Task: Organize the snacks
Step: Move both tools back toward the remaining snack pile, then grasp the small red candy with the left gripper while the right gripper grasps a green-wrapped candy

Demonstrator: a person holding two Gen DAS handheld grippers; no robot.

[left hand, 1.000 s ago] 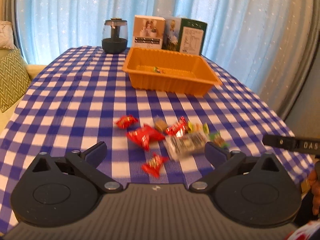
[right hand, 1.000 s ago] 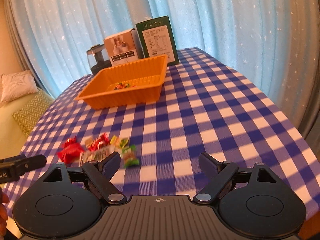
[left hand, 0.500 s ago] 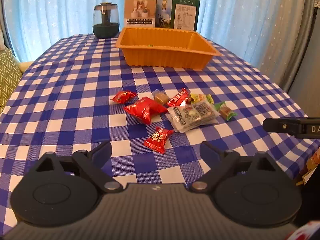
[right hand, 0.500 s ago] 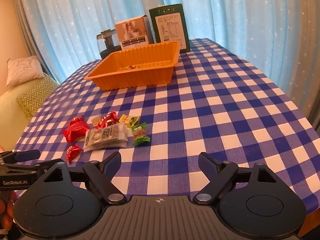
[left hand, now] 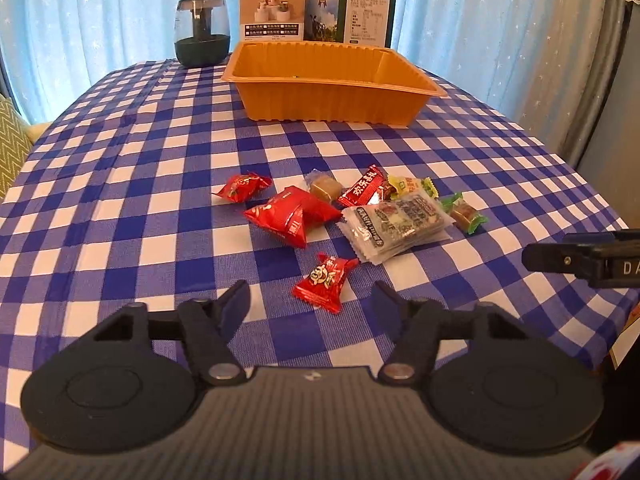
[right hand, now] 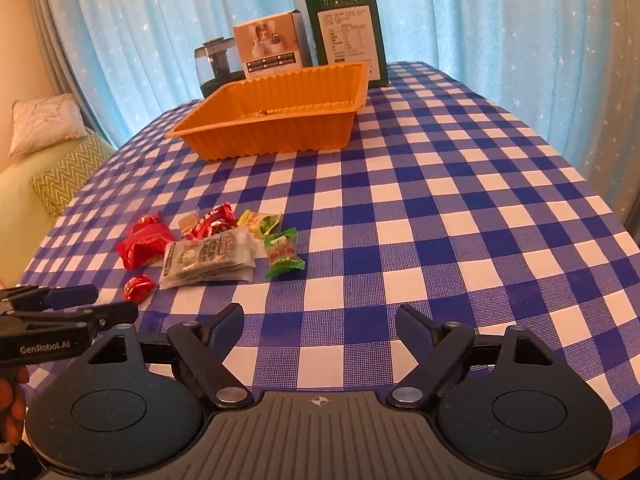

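Several wrapped snacks lie in a cluster on the checked tablecloth. A small red candy (left hand: 326,280) lies nearest, just ahead of my left gripper (left hand: 310,300). Its jaws are closing, and the candy sits in the gap untouched by the pads. Behind it are a big red packet (left hand: 294,214), a stack of clear packets (left hand: 398,226) and a green candy (left hand: 464,214). The orange tray (left hand: 332,96) stands farther back, a few sweets showing inside it. My right gripper (right hand: 320,314) hovers open over bare cloth, right of the green candy (right hand: 282,254), with nothing between its fingers.
A dark jar (left hand: 202,36), a white box (left hand: 272,10) and a green box (left hand: 352,10) stand behind the tray against blue curtains. A sofa with cushions (right hand: 60,176) is off the table's left side. The table edge falls away at the right.
Both grippers have sunk toward the table and come closer to the snack cluster. The left jaws have narrowed around the small red candy; the right jaws look unchanged.
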